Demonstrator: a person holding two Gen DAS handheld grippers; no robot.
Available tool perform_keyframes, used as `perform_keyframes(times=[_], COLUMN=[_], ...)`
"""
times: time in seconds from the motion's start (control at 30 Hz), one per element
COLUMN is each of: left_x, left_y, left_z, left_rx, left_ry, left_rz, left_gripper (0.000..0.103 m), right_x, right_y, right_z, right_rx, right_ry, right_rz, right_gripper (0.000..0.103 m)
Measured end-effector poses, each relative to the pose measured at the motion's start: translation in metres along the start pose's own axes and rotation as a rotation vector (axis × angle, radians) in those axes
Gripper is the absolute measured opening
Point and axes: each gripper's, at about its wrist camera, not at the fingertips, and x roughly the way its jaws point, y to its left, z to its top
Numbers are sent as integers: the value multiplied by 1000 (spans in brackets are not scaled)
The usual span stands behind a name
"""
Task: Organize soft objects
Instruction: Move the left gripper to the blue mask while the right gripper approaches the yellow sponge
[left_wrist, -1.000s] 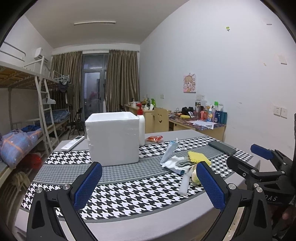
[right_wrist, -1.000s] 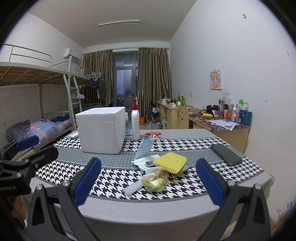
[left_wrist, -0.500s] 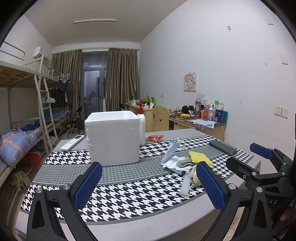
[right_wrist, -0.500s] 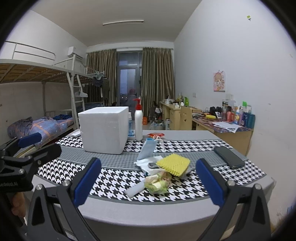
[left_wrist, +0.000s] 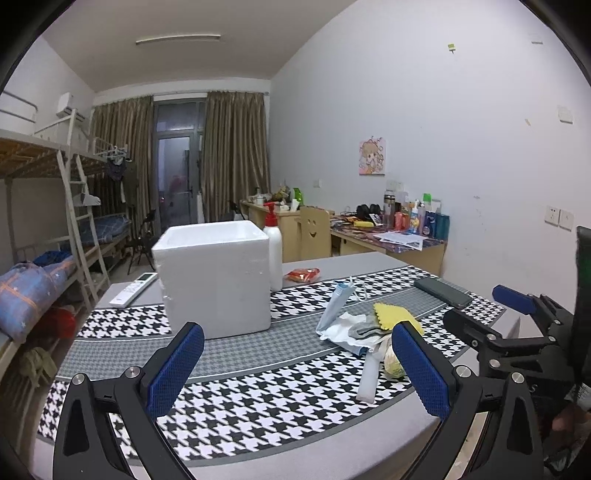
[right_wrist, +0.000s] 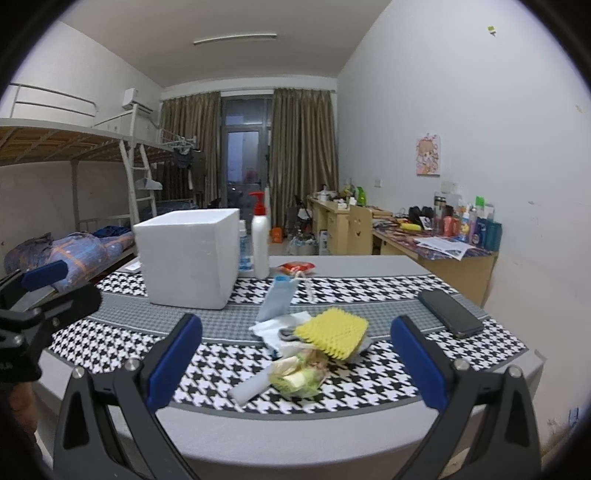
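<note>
While both tools hung short of the near edge, nothing on the table (right_wrist: 332, 417) had been touched. Grey top, houndstooth runner (right_wrist: 229, 354) across it.

Largest item: white foam box (right_wrist: 188, 258), open-topped, upright on the runner's far left part. Judged to be the likely bin for the soft things, though the task line does not say so.

Behind and just beside the box: white pump bottle (right_wrist: 260, 243) with red head. Dark phone (right_wrist: 448, 312) lay well apart on the right; a remote (left_wrist: 133, 289) off the runner at far left.

Soft pile, runner centre-right, between box and phone:
- yellow sponge (right_wrist: 334, 332), ridged, resting on top
- white and grey cloths (right_wrist: 280, 328) under it, crumpled
- pale blue mask (right_wrist: 279, 297) leaning up at the far side
- greenish wad (right_wrist: 299, 373) nearest the edge, touching a white stick-like piece (right_wrist: 249, 387); what that is I could not tell.

Right gripper (right_wrist: 295, 363): jaws spread wide, holding nothing, aimed straight at the pile. Left gripper (left_wrist: 297, 365): jaws likewise spread and bare, facing the stretch between box and pile.

Step judged: approach, sorting not yet started. Next move would call for lowering the right tool forward over the sponge or the wad, closing gently so the piece lifts alone without dragging the cloths, then carrying it to the box.
</note>
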Motion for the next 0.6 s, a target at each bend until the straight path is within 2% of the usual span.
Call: perform_keyframes(times=[0.23, 0.6], left_x=[31, 65], left_y=[-2, -3], left_z=[4, 15], left_rx=[15, 30], left_ry=[74, 124], left_rz=[-31, -46], left_gripper=[102, 102], right_x=[25, 52], right_y=[-13, -19], right_z=[0, 5], right_rx=[17, 13], right_ry=[74, 124], right_rz=[-40, -65], right_gripper=[103, 103])
